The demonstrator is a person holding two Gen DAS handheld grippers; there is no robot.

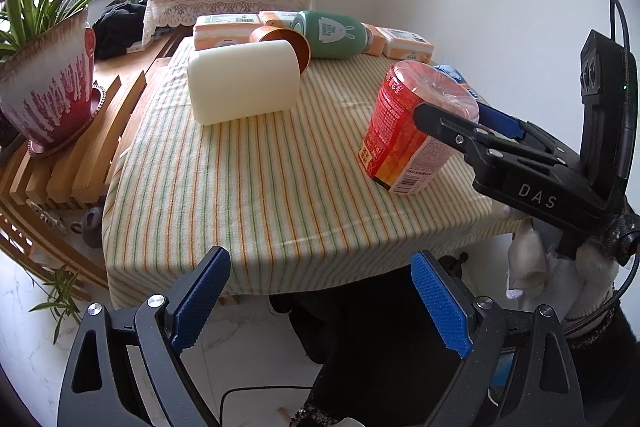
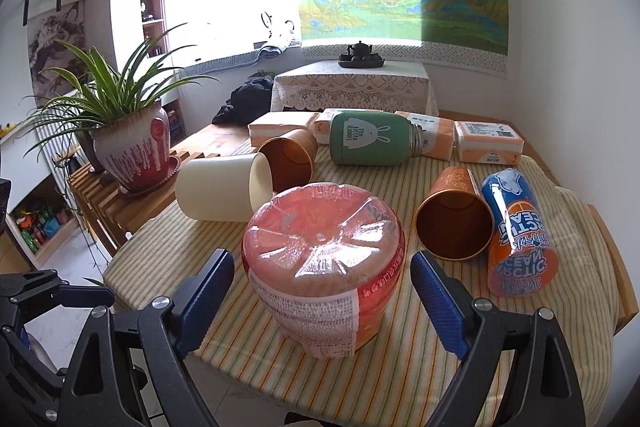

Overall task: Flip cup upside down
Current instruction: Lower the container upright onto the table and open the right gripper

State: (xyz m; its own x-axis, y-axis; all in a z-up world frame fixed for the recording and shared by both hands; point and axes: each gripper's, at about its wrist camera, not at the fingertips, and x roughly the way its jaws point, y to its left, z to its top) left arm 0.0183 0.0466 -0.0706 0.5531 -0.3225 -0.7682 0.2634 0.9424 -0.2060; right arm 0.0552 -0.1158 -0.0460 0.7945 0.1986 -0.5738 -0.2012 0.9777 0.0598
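A red plastic-wrapped noodle cup stands on the striped tablecloth, wider end up, near the table's right front. My right gripper is open, one blue-padded finger on each side of the cup with small gaps. The left wrist view shows the same cup with the right gripper straddling its upper part. My left gripper hangs open and empty just off the table's front edge.
On their sides lie a white cup, two orange cups, a green bottle and an orange-blue can. Flat boxes line the back. A potted plant stands left on a slatted bench.
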